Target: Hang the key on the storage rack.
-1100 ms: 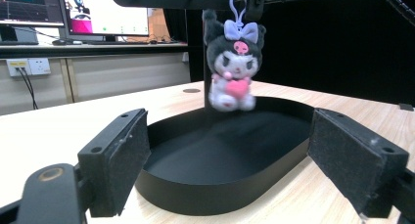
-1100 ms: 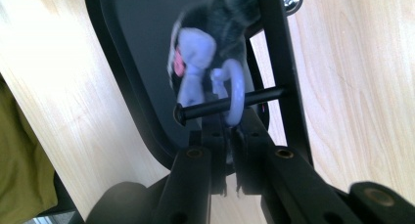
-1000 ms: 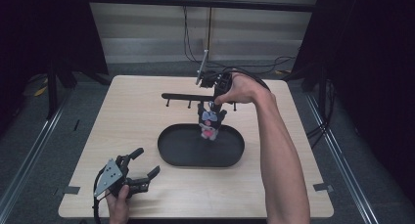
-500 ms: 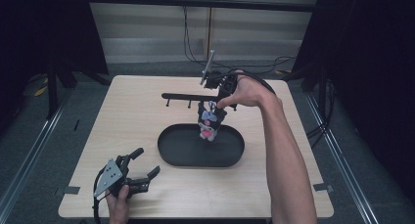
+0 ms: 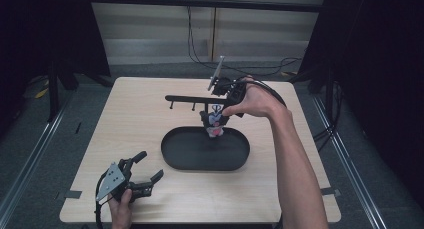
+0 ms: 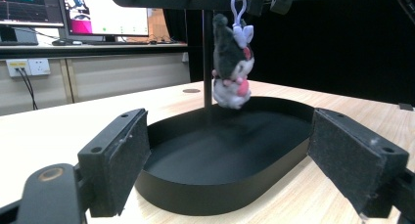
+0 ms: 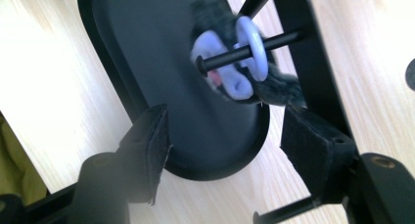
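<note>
At the near edge of the table (image 5: 125, 119), the left gripper (image 5: 145, 172) is resting in the person's hand, its jaws spread wide and gripping nothing, pointing toward the black oval tray (image 5: 175, 154) just ahead of it. Beyond the tray's far rim, a small plush keychain (image 5: 215, 123) is hanging by its pale ring (image 7: 257, 53) from a peg (image 7: 244, 52) of the black rack (image 5: 185, 98), dangling above the tray. The right gripper (image 5: 220, 101) is hovering over that peg, jaws parted and empty, with the ring lying a little ahead of its pads (image 7: 154, 136) and not between them. The hanging step appears to be done or nearly so. The next move is likely calling for a straight retreat of the right gripper, clear of peg and ring, so the toy is not knocked off.
</note>
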Demonstrator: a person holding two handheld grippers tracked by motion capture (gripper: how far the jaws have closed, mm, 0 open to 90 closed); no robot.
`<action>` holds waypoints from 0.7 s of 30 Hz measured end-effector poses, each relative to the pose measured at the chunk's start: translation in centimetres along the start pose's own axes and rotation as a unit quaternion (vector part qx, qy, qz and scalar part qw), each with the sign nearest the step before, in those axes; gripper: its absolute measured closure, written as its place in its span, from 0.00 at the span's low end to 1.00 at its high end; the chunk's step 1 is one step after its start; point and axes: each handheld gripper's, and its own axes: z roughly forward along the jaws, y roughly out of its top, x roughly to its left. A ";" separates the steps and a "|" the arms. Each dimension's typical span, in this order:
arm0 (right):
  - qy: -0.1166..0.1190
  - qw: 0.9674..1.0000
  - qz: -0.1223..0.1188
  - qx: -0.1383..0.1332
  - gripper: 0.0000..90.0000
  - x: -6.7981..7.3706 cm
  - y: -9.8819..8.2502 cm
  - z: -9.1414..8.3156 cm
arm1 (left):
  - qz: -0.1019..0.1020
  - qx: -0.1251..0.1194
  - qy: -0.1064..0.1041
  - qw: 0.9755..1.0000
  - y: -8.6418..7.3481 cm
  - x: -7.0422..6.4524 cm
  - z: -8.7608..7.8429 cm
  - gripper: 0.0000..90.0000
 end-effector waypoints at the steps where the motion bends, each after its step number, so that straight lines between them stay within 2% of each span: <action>1: 0.000 1.000 0.005 -0.012 0.37 0.0 -0.2 -0.1 | 0.002 0.001 -0.001 1.000 0.0 0.0 0.0 0.17; 4: 0.007 0.999 0.010 -0.030 0.36 0.3 -0.8 -0.5 | -0.005 -0.003 0.001 1.000 0.0 -0.1 0.0 0.17; 6: -0.004 0.999 0.012 -0.043 0.36 0.7 -1.2 -0.8 | 0.002 0.005 -0.001 1.000 0.0 0.0 -0.1 0.17; 8: 0.007 0.999 0.010 -0.051 0.36 0.9 -1.5 -1.0 | 0.002 0.003 0.000 1.000 0.0 0.0 0.0 0.17; 10: 0.000 0.998 0.014 -0.058 0.35 1.2 -1.9 -1.2 | 0.003 0.004 -0.001 1.000 0.0 0.0 0.0 0.17; 16: 0.006 0.997 0.018 -0.077 0.33 1.9 -3.2 -0.3 | 0.000 0.003 -0.001 1.000 0.0 0.0 0.0 0.17; 19: 0.009 0.994 0.018 -0.104 0.30 2.6 -3.8 0.1 | 0.002 0.003 -0.001 1.000 0.0 0.0 0.0 0.17; 21: 0.010 0.993 0.016 -0.112 0.27 2.9 -4.0 0.3 | 0.001 0.003 -0.001 1.000 0.0 0.0 0.0 0.17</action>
